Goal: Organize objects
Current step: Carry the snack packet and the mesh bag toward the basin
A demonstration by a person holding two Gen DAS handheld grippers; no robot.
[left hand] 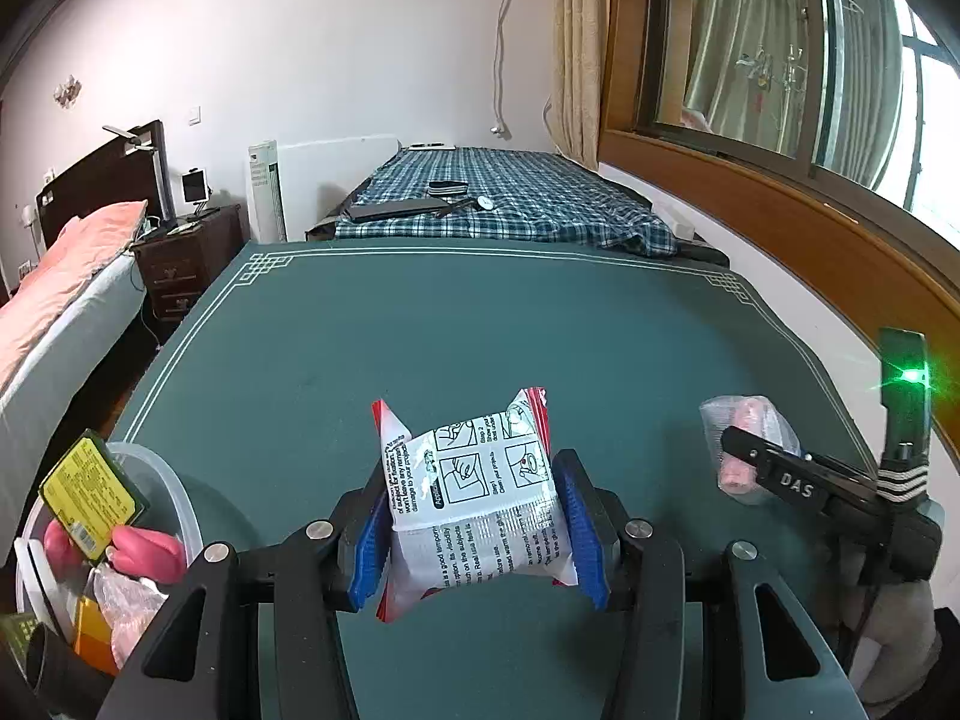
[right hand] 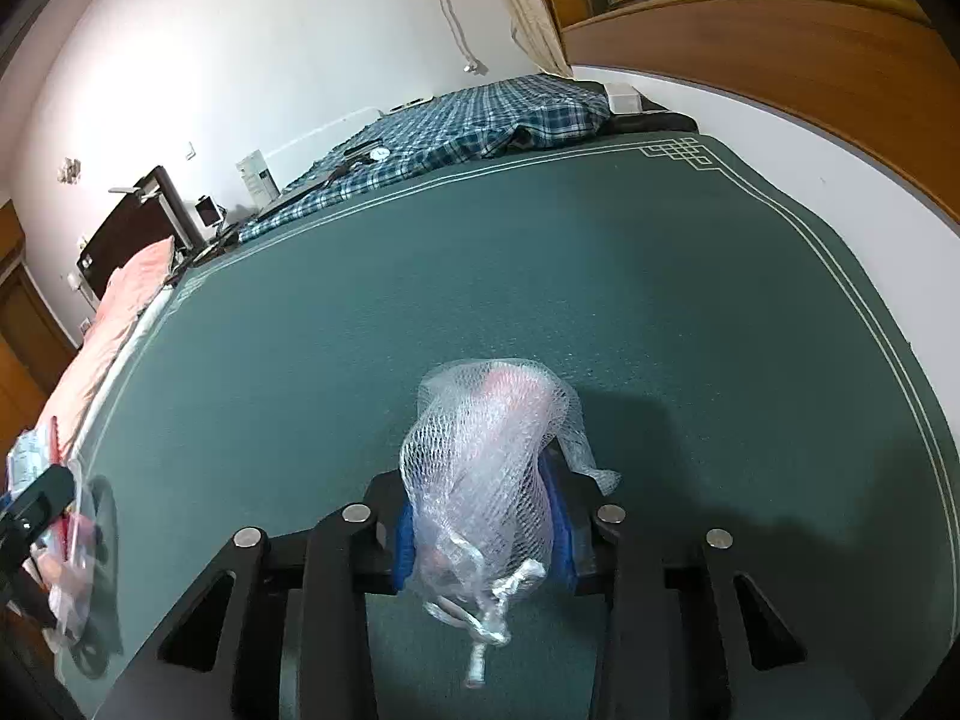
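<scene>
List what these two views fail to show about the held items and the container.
- White printed packet, left wrist view: its lower end is hidden behind the left gripper.
- Mesh bag, right wrist view: netting and film blur the pink contents; unidentifiable.
- Clear plastic container, left wrist view: cut off by the frame edge; motion-blurred in the right wrist view.
- Yellow-labelled pack: text too small to read.

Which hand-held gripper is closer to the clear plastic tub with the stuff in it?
Left. The left hand-held gripper, holding a white packet, is just beside the tub; the right hand-held gripper is farther off across the table.
</scene>
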